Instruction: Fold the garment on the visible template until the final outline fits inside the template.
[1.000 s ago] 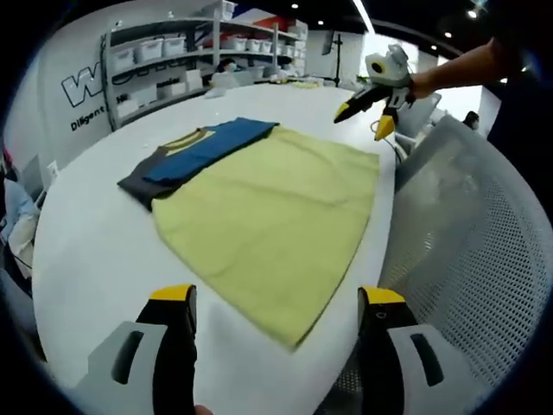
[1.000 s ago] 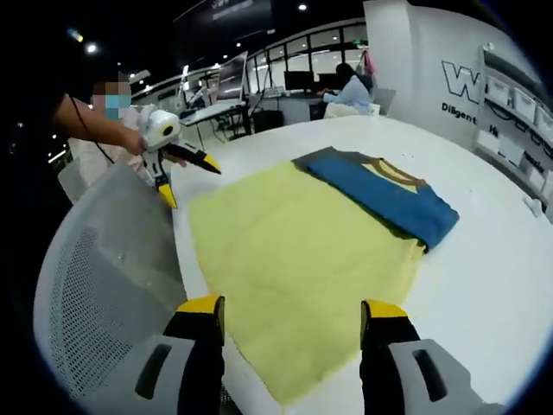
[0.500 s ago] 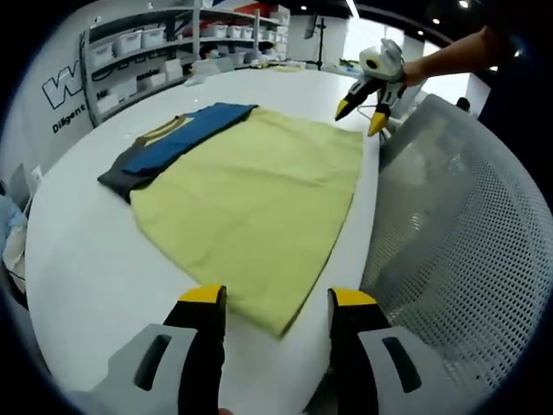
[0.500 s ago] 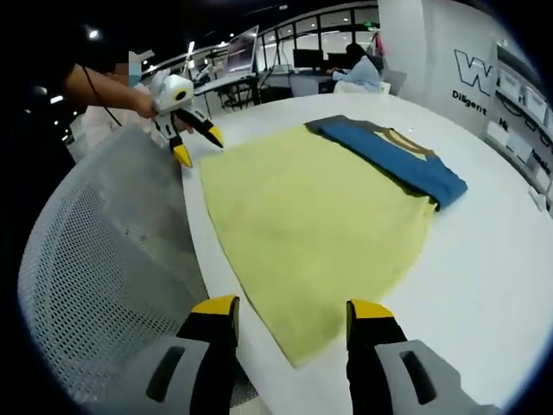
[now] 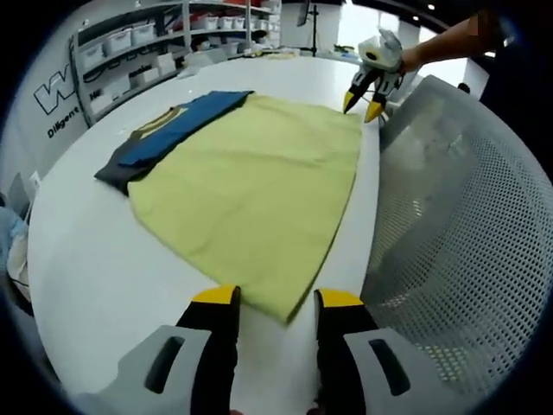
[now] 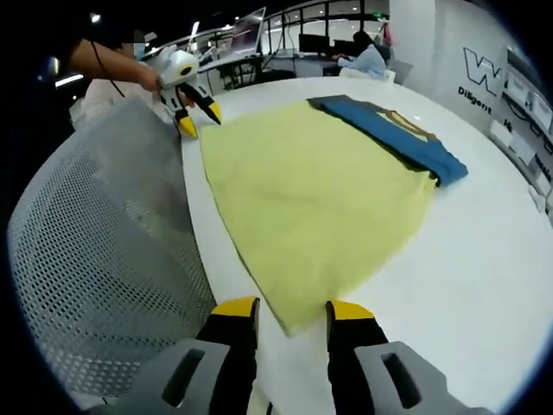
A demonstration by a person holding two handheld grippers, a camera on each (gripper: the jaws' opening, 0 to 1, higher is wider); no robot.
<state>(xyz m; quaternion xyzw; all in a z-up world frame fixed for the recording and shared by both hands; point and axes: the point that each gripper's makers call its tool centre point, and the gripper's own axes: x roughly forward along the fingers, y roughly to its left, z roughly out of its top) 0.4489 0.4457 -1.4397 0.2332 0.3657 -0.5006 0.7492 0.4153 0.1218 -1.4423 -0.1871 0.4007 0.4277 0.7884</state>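
White round table (image 5: 104,259), grey mesh chair (image 5: 458,225), shelving (image 5: 147,43) along the wall.

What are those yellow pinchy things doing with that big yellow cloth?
A person holds a gripper in each hand over a white table. The left gripper hangs open at one corner of the yellow cloth, and the right gripper hangs open at another corner; neither has pinched it. The cloth lies flat. A folded blue garment rests along its far edge. A mesh chair stands beside the table.
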